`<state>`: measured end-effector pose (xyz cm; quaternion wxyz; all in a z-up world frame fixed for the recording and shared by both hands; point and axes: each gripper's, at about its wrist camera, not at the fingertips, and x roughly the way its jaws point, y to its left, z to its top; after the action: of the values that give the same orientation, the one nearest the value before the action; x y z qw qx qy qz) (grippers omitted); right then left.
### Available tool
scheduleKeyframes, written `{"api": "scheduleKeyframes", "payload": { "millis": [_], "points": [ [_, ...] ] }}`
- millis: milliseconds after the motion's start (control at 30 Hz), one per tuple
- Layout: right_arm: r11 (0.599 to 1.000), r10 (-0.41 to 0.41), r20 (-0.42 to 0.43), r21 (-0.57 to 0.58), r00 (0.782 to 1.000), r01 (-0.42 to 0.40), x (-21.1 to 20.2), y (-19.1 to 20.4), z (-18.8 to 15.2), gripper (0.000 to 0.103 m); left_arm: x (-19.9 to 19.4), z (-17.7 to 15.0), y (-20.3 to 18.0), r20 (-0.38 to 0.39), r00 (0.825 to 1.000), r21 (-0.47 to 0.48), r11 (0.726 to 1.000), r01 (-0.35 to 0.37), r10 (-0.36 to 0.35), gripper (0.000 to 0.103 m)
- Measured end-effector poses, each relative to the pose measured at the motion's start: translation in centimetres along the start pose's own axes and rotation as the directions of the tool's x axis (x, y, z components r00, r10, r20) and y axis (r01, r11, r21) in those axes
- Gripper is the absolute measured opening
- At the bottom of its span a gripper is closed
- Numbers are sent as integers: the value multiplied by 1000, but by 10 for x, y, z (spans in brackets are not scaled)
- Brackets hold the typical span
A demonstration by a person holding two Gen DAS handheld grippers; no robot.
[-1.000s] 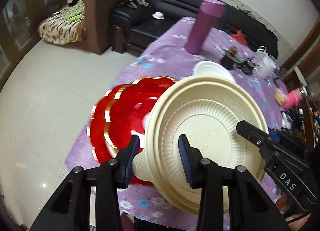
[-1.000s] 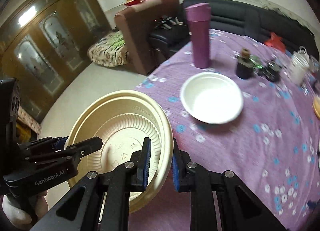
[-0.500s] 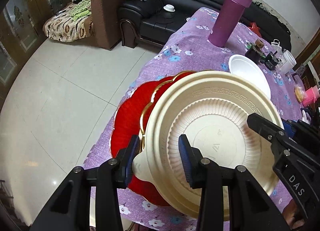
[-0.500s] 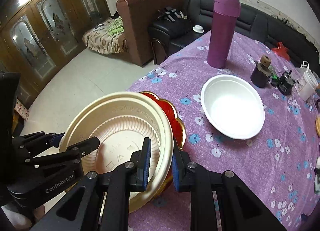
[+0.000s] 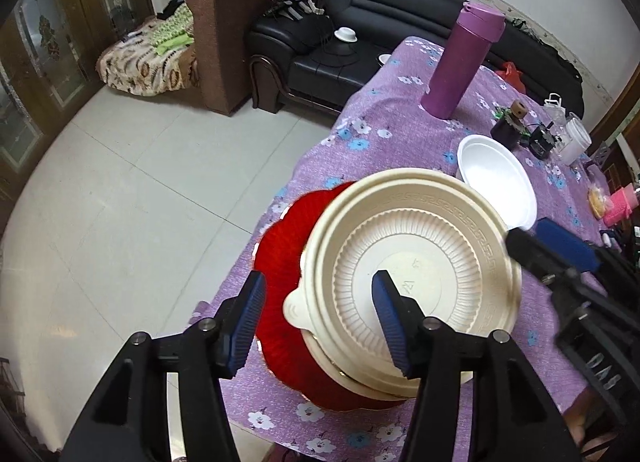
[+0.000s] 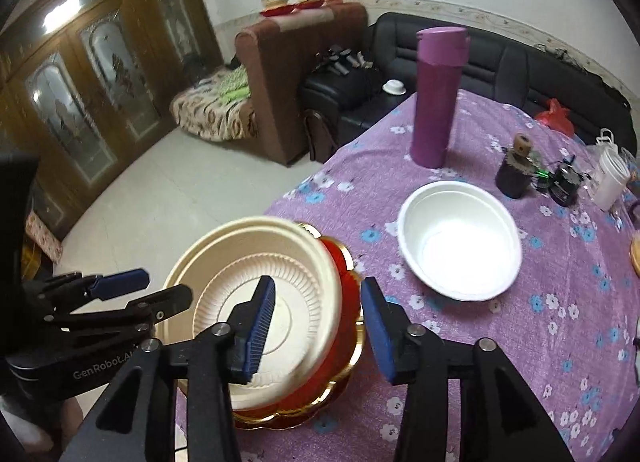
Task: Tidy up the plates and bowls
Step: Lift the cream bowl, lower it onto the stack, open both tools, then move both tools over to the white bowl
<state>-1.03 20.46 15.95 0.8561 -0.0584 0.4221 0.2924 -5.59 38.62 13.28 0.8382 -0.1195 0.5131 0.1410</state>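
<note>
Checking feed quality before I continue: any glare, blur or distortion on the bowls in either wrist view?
Left wrist: the cream plates are sharp, the right gripper is motion-blurred, and fisheye bends the room edges. Right wrist: glare washes out the white bowl floor; the stack's far rim looks slightly soft.

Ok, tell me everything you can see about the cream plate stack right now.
The cream plate stack looks like at least two nested plastic plates: ribbed well, key-pattern band on the rim, small tab at its left edge. It lies slightly tilted on the red gold-edged plate near the table's front-left corner, on the purple flowered cloth. The left hand-held gripper and right hand-held gripper both straddle its rim with jaws open, apparently not clamping it.
</note>
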Motion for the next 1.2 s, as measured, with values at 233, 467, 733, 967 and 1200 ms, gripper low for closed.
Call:
{"api": "scheduleKeyframes", "payload": {
  "millis": [233, 467, 733, 967, 1200],
  "points": [
    [994, -28, 6, 111, 1000, 27, -14, -38, -7, 56, -14, -4, -21, 76, 987, 72, 987, -145, 139, 70],
    [980, -36, -14, 197, 999, 38, -20, -71, -21, 57, -16, -2, -35, 76, 980, 94, 977, -193, 186, 76],
    [971, -30, -30, 238, 999, 36, -24, -90, -32, 59, -14, -4, -50, 44, 978, 109, 972, -206, 203, 76],
    [966, -16, -44, 257, 999, 27, -23, -101, -38, 61, -13, -8, -60, 28, 979, 118, 972, -205, 203, 76],
    [962, -7, -58, 272, 998, 23, -21, -108, -42, 62, -10, -9, -65, 12, 979, 118, 972, -202, 202, 76]
  ]
}}
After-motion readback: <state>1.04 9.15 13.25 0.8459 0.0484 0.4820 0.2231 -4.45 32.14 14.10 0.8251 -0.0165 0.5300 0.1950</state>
